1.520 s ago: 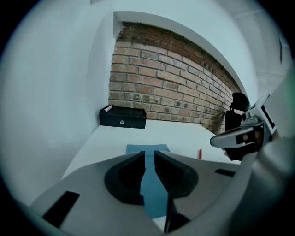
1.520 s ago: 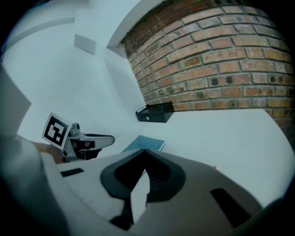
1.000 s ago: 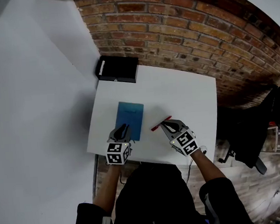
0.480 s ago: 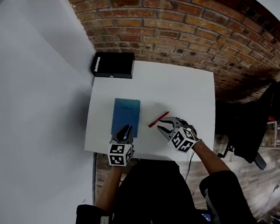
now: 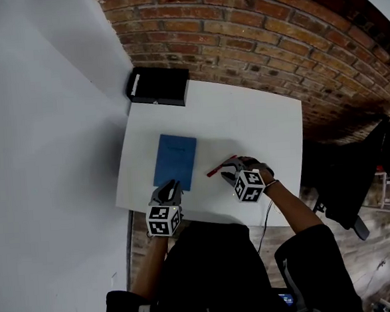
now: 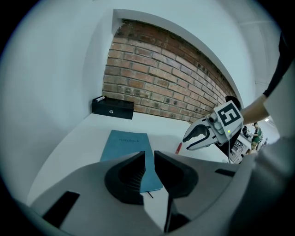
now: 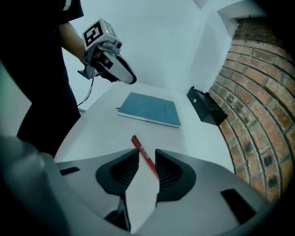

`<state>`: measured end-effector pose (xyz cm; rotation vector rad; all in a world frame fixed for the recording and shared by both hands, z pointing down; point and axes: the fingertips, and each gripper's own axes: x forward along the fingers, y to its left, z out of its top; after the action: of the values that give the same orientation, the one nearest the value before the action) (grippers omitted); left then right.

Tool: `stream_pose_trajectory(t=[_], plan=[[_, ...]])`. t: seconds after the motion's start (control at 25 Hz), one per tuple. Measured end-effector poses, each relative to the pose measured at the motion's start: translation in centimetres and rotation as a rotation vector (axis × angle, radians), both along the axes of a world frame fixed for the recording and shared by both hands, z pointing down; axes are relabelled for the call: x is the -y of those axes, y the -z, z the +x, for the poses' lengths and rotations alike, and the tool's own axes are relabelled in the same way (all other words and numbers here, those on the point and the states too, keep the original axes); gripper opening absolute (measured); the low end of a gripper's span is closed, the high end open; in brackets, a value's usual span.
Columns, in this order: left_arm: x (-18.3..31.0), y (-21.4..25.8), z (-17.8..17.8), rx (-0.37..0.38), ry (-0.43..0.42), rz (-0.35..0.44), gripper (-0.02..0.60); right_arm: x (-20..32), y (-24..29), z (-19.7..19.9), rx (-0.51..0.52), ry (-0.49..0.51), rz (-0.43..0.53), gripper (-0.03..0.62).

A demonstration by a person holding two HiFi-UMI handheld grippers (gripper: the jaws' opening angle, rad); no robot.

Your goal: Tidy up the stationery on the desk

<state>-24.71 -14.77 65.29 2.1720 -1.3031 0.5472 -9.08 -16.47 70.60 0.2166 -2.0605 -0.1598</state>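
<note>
A red pen (image 5: 220, 165) lies on the white desk (image 5: 259, 124), right of a blue notebook (image 5: 175, 161). My right gripper (image 5: 230, 176) is low over the pen's near end. In the right gripper view the pen (image 7: 139, 148) runs slantwise between the jaws and touches both, so the right gripper (image 7: 146, 159) is shut on it. The left gripper (image 5: 171, 187) hovers at the notebook's near edge. Its jaws are drawn together with nothing between them. The left gripper view has the notebook (image 6: 125, 145) just ahead of the left gripper (image 6: 150, 159), and the pen (image 6: 178, 148) under the right gripper (image 6: 203, 133).
A black box (image 5: 158, 86) sits at the desk's far left corner against the brick wall (image 5: 253, 41). A white wall (image 5: 46, 129) runs along the desk's left side. Dark chairs (image 5: 356, 174) stand on the floor to the right.
The left gripper's jaws have gone from open to shut near the notebook's edge. The right gripper has settled lower over the pen's near end. The pen and notebook have stayed put.
</note>
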Motion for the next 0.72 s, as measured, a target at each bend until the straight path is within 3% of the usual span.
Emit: stream_pose_trajectory(t=[0.2, 0.72], plan=[[-0.3, -0.3, -0.6, 0.004, 0.026, -0.018, 0.072, 0.6, -1.5, 0.0, -0.04, 0.062, -0.017, 0.098], [-1.6, -1.5, -2.3, 0.009, 0.08, -0.06, 0.072, 1.4, -4.3, 0.0, -0.102, 0.111, -0.063, 0.097]])
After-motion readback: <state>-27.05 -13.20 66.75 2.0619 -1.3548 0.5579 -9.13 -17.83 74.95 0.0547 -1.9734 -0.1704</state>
